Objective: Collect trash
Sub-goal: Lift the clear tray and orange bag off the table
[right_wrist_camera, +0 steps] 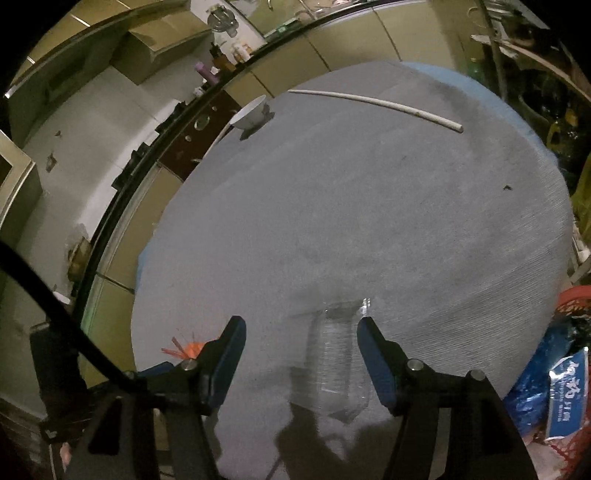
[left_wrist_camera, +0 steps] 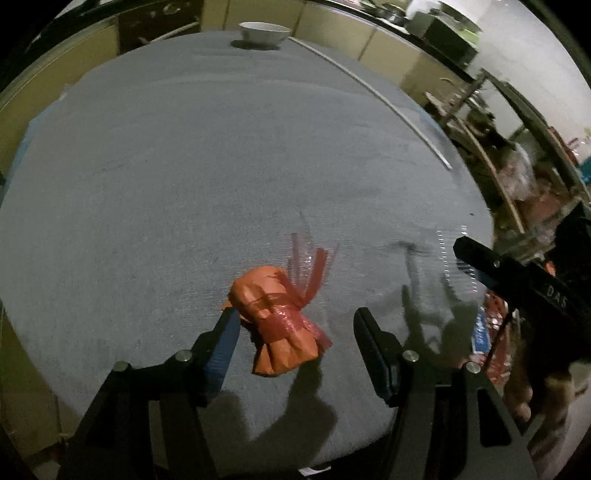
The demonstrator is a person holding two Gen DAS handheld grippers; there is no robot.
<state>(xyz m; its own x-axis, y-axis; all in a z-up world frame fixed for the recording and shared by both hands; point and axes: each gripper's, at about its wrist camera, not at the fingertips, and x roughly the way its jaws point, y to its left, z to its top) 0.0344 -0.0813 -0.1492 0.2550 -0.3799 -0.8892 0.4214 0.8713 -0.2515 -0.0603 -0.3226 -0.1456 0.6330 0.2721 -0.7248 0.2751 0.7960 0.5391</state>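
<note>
An orange crumpled wrapper [left_wrist_camera: 275, 317] tied with red plastic strips lies on the grey table cloth [left_wrist_camera: 221, 166] in the left wrist view. My left gripper [left_wrist_camera: 295, 317] is open around it, the left finger touching its side. In the right wrist view a clear crushed plastic bottle [right_wrist_camera: 338, 358] lies on the cloth between the fingers of my open right gripper [right_wrist_camera: 299, 325]. A bit of the orange wrapper [right_wrist_camera: 192, 347] shows at the left. The right gripper's body [left_wrist_camera: 517, 273] shows at the right of the left wrist view.
A white bowl [left_wrist_camera: 264, 33] stands at the table's far edge, also in the right wrist view [right_wrist_camera: 251, 112]. A long white rod [right_wrist_camera: 376, 103] lies along the far side. A red basket [right_wrist_camera: 569, 369] holding blue packets sits off the table's right edge. Kitchen cabinets surround the table.
</note>
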